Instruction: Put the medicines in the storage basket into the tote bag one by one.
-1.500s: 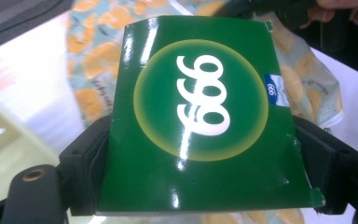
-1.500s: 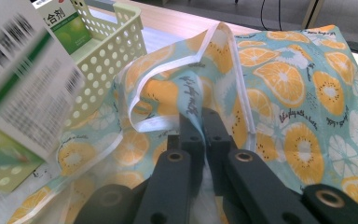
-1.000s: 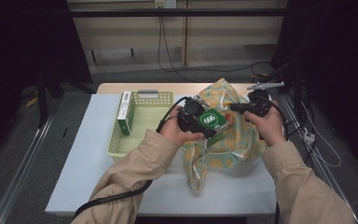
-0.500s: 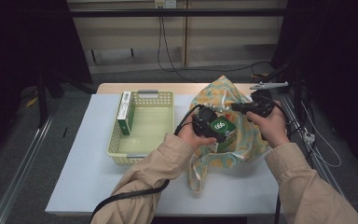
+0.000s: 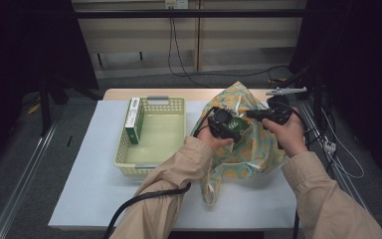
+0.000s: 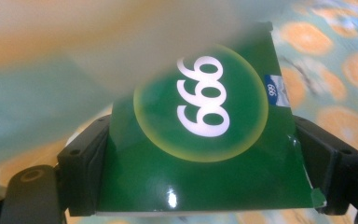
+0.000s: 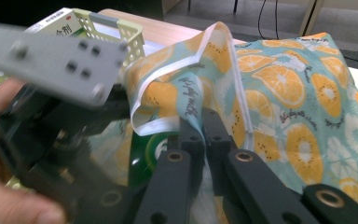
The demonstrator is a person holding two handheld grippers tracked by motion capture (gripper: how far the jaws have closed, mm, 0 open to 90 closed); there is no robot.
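Note:
My left gripper (image 5: 231,130) is shut on a green box (image 5: 235,124) printed with a white "666". In the left gripper view the box (image 6: 205,140) sits between both black jaws, and the orange-slice fabric bag (image 6: 331,70) lies right behind it. The bag (image 5: 258,149) rests on the table's right half. My right gripper (image 5: 251,114) is shut on the bag's white-trimmed rim (image 7: 204,126) and holds the mouth up. In the right gripper view the green box (image 7: 151,154) is at that opening, under the lifted rim, with the left gripper (image 7: 51,140) close on the left.
A pale green plastic basket (image 5: 151,149) stands left of the bag, and a green-and-white carton (image 5: 134,119) is upright against its left wall. A black cable (image 5: 144,199) trails from my left arm. Bare white table (image 5: 94,189) lies at the front left.
My left gripper has carried the green box rightward, from beside the basket to the bag's opening. The right gripper has kept its hold on the rim.

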